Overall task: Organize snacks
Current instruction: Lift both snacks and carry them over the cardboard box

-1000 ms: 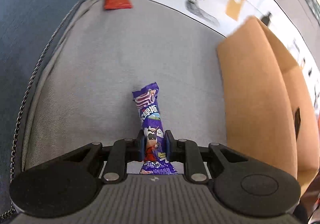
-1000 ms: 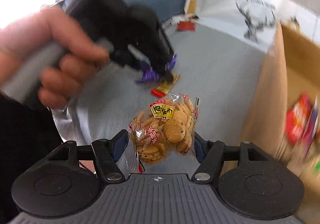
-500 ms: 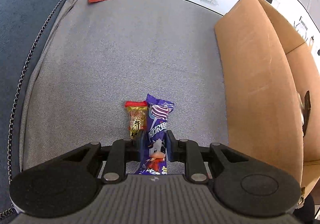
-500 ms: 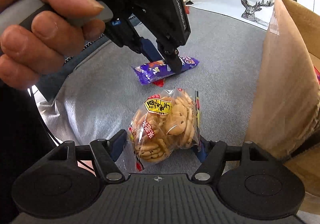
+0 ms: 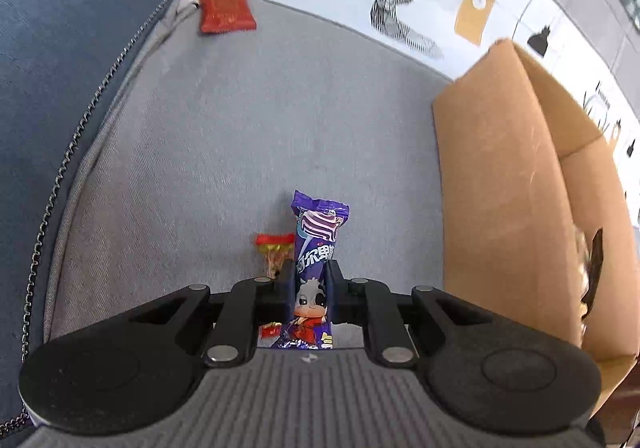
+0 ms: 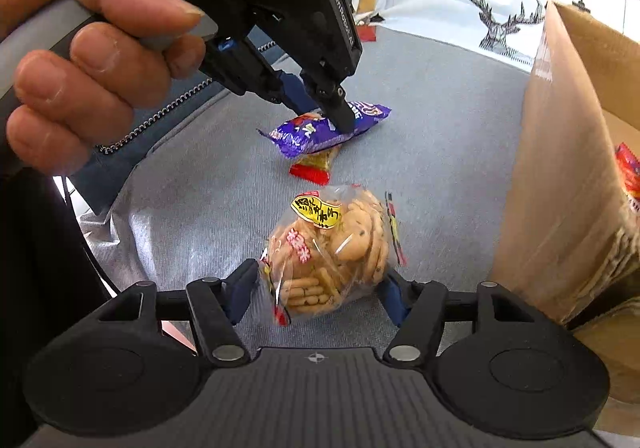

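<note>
My left gripper is shut on a purple candy bar wrapper and holds it just above the grey cushion. The same purple bar and left gripper show in the right wrist view. A small red-and-gold snack lies under the bar on the cushion, and it also shows in the right wrist view. My right gripper is shut on a clear bag of biscuits with a yellow label.
An open cardboard box stands at the right, with red packets inside. A red packet lies at the far edge of the grey cushion. A blue cushion with a zipper lies to the left.
The left gripper came down to the cushion beside the red-and-gold snack, then rose slightly with the purple bar still held. The right gripper kept hold of the biscuit bag.
</note>
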Tool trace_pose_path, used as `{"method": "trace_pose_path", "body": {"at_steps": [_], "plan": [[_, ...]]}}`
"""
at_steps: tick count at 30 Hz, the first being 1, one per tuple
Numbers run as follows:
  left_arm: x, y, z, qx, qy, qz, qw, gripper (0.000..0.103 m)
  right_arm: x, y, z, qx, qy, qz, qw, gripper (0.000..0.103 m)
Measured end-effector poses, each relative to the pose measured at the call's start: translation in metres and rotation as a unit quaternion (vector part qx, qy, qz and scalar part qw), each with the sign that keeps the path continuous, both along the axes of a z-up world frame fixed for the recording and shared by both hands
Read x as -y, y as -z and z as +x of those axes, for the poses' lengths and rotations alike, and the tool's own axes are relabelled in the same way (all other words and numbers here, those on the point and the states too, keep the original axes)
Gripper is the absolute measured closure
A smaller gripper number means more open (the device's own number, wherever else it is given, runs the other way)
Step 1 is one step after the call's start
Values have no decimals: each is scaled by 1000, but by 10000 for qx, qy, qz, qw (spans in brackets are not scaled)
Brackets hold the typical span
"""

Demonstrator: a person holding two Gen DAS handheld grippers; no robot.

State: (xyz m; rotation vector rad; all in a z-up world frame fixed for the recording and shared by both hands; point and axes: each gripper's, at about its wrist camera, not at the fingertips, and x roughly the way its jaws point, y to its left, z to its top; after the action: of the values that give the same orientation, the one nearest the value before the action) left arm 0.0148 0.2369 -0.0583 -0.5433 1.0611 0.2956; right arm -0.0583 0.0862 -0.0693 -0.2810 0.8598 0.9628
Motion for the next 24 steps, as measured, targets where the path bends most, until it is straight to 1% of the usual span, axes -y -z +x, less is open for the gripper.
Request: {"method": "trace_pose_path", "body": {"at_steps": [2,5,7,9,12,17,20,24], "plan": [[1,-5,-1,113,-30,89,9999,87,0,-1,-2,49,-9,31,10000,38],[4,-13,-1,223,-32,329,9992,87,2,-1,-6,179,-53,46,9998,39],[9,-17,0,251,-12,562,9981,87,2,-1,-9,319,-98,6,9994,39],[11,-21,1,299,18,687,9972,87,1,-2,-13,524,-147,-73,9985,39],[12,-23,2,340,34,769,9965,87,1,-4,-17,758,-208,-135,9968,39],[11,-27,1,424,11,856,9954,87,3,-12,-21,1025,-253,-125,9943,40],[10,-30,0,504,-27,900,9947,87,6,-23,-26,1230,-271,-77,9920,40],[7,-36,-4,661,-110,904,9936,87,8,-39,-27,1363,-191,-20,9905,40]]}}
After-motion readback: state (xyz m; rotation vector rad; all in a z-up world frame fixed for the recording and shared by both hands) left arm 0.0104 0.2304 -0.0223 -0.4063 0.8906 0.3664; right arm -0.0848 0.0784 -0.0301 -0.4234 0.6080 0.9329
